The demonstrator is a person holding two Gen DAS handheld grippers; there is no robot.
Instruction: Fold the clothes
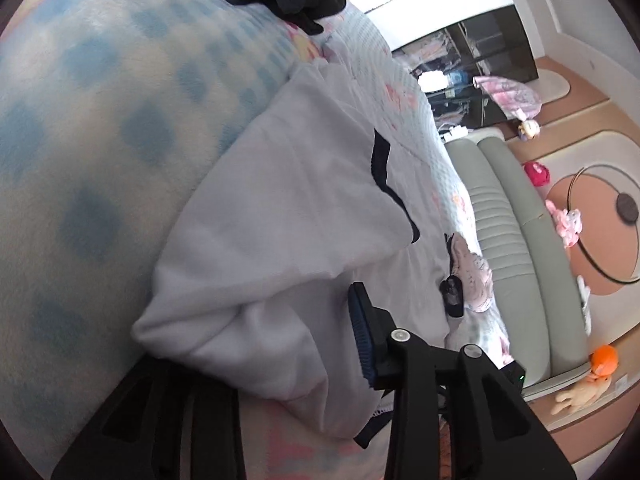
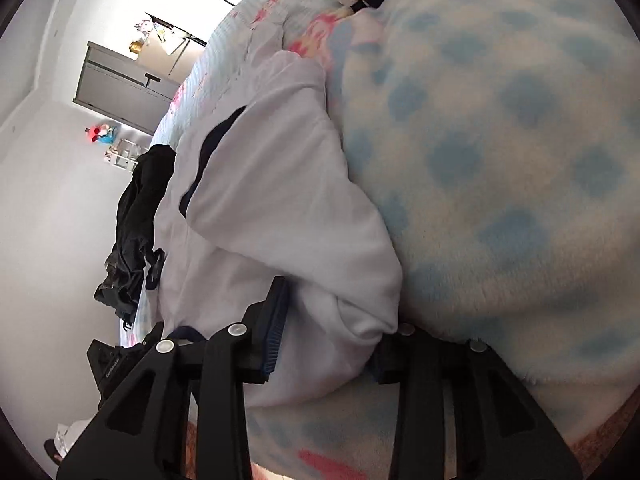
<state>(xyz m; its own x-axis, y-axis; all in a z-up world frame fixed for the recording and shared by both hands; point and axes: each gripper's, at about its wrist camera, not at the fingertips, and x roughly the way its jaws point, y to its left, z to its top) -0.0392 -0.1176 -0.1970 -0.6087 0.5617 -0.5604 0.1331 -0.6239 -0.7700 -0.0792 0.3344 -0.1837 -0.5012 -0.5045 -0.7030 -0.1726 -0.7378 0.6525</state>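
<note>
We are working over a bed covered by a fluffy blue-checked blanket. The white garment is lying bunched against the blanket's edge, its dark-trimmed opening facing away from the blanket. A black clothes heap is sitting beyond the garment. Our left claw and right claw are each pinching a thick white fold, jaws partly closed around cloth.
</note>
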